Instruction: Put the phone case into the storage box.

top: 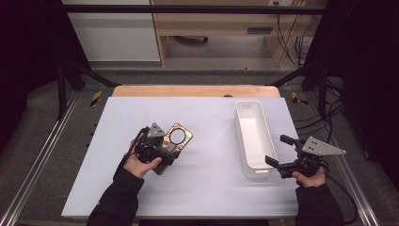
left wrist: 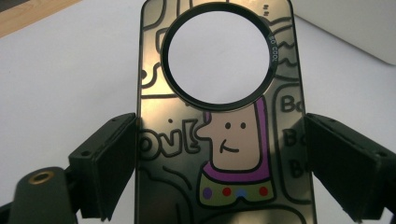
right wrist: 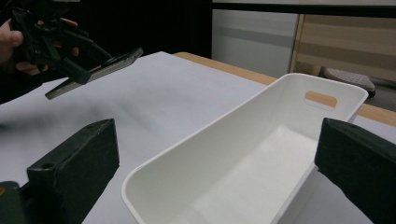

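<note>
A dark, glossy phone case [top: 178, 136] with a round ringed hole and a cartoon figure is held off the white table. My left gripper [top: 165, 154] is shut on it. In the left gripper view both black pads press the long edges of the phone case [left wrist: 224, 140], and the hole shows the table beyond. In the right gripper view the phone case [right wrist: 100, 70] hangs tilted above the table in the left gripper [right wrist: 51, 37]. My right gripper [top: 277, 149] stands open at the near end of a long white bin [top: 254, 136], with nothing between its jaws. Its open jaws frame the white bin [right wrist: 210, 130].
The white bin has nothing in it and a handle slot [right wrist: 320, 99] at its far end. The white table top [top: 197, 188] ends in a wooden strip [top: 195, 91] at the far side. Metal rails run along both sides, and cables lie at the right.
</note>
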{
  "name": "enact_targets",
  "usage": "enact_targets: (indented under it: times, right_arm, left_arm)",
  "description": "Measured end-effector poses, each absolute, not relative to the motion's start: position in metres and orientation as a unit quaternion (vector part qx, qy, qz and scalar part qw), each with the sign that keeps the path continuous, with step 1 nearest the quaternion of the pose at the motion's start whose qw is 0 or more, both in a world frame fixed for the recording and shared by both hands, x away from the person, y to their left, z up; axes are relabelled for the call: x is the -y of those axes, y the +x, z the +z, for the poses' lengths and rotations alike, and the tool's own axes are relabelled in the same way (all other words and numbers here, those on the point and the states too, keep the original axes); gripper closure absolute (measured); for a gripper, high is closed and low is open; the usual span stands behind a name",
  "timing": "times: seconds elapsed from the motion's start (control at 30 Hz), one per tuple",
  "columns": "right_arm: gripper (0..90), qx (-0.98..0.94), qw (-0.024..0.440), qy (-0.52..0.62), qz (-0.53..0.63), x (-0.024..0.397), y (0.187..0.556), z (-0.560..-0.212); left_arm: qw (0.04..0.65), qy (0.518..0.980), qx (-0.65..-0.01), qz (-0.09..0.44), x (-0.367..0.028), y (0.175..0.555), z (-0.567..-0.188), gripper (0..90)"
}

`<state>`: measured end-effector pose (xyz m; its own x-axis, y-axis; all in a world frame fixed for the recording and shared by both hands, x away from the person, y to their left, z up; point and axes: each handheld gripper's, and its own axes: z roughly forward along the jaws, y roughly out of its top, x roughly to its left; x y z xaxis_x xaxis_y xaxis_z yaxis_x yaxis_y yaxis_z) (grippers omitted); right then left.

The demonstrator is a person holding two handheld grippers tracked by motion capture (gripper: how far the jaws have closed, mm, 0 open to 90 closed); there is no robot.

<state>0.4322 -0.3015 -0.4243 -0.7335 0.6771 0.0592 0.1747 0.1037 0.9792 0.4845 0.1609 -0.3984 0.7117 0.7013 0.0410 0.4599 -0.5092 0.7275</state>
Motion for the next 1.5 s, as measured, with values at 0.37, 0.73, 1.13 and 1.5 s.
enact_targets:
  times: [0.37, 0.73, 1.13, 1.5]
  right_arm:
    - [0.5, -0.722, 0.208, 0.284, 0.595, 0.294, 0.43, -0.421]
    - [0.6, -0.731, 0.205, 0.267, 0.593, 0.286, 0.428, -0.416]
    - [0.6, -0.748, 0.198, 0.24, 0.586, 0.271, 0.424, -0.41]
    - [0.6, -0.763, 0.189, 0.223, 0.577, 0.259, 0.423, -0.41]
  left_arm:
    - [0.368, 0.858, -0.319, 0.165, -0.154, 0.477, -0.393, 11.5]
    - [0.373, 0.863, -0.298, 0.162, -0.147, 0.47, -0.39, 11.5]
    - [0.377, 0.871, -0.272, 0.16, -0.136, 0.461, -0.388, 11.5]
    - [0.374, 0.88, -0.249, 0.152, -0.125, 0.455, -0.388, 11.5]
